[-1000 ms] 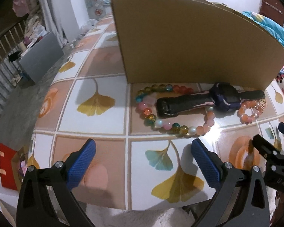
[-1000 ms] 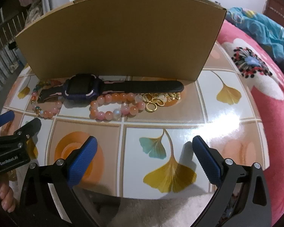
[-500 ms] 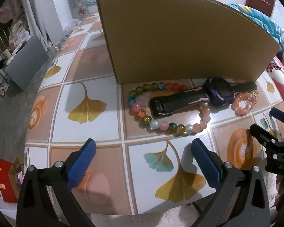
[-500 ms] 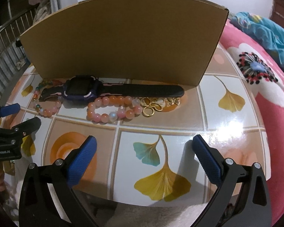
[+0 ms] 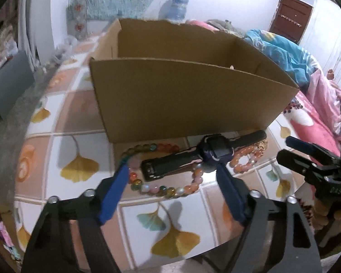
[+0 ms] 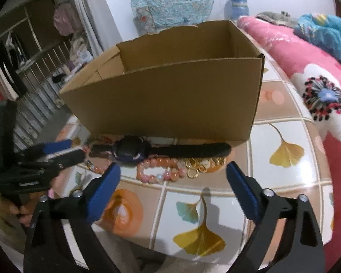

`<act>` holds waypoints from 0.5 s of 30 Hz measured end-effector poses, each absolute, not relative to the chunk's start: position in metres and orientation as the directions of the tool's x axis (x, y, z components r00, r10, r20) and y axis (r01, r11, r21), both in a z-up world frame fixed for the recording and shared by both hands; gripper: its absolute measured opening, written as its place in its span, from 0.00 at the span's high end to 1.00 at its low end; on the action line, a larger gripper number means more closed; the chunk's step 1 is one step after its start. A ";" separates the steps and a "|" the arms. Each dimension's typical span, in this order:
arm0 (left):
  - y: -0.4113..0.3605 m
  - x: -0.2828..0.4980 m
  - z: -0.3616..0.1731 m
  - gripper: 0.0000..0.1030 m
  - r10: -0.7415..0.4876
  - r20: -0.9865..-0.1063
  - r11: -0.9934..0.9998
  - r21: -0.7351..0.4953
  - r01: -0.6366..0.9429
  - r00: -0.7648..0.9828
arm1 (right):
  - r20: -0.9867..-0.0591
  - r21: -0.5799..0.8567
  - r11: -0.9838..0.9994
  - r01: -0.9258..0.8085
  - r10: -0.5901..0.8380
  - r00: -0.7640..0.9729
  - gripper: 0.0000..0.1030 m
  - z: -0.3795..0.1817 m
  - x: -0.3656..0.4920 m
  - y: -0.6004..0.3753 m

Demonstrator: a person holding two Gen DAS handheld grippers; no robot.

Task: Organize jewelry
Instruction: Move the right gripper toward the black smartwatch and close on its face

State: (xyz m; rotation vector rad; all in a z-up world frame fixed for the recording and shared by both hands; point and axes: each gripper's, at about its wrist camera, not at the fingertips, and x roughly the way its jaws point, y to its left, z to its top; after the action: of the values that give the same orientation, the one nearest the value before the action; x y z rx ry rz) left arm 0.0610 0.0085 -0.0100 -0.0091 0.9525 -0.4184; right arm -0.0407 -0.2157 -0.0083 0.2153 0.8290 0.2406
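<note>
- Left gripper (image 5: 171, 175): black angular frame, blue finger pads, silver screws.
- Right gripper (image 6: 172, 176): the same build; white digits on its black body, seen from the left wrist.

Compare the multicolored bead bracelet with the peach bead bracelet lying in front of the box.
The multicolored bead bracelet mixes green, yellow, pink and white beads; the peach bead bracelet is nearly all peach-pink. The multicolored one forms the wider loop; the peach one is narrower. The multicolored one lies under the watch's buckle strap, the peach one beside gold rings. Both lie flat outside the box.

Cardboard box (image 5: 188, 104) walls off bare tabletop (image 5: 84, 141) beyond.
</note>
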 end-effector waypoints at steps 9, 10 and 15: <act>0.002 0.084 -0.023 0.33 -0.359 -0.832 0.921 -0.243 0.304 0.422 | -0.710 0.346 0.935 -0.082 0.318 0.629 0.32 -0.018 -0.023 -0.236; 0.002 0.086 -0.025 0.33 -0.363 -0.837 0.921 -0.254 0.296 0.410 | -0.711 0.352 0.933 -0.079 0.322 0.625 0.34 -0.019 -0.022 -0.238; 0.000 0.092 -0.027 0.33 -0.376 -0.842 0.916 -0.277 0.289 0.386 | -0.724 0.380 0.923 -0.059 0.337 0.602 0.49 -0.027 -0.010 -0.247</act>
State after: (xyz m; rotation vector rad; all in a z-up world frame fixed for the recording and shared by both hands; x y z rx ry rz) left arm 0.0922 0.0002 -0.0273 -0.0900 1.0961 -0.4243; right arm -0.0096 -0.2473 -0.0272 0.3344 0.8998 0.2344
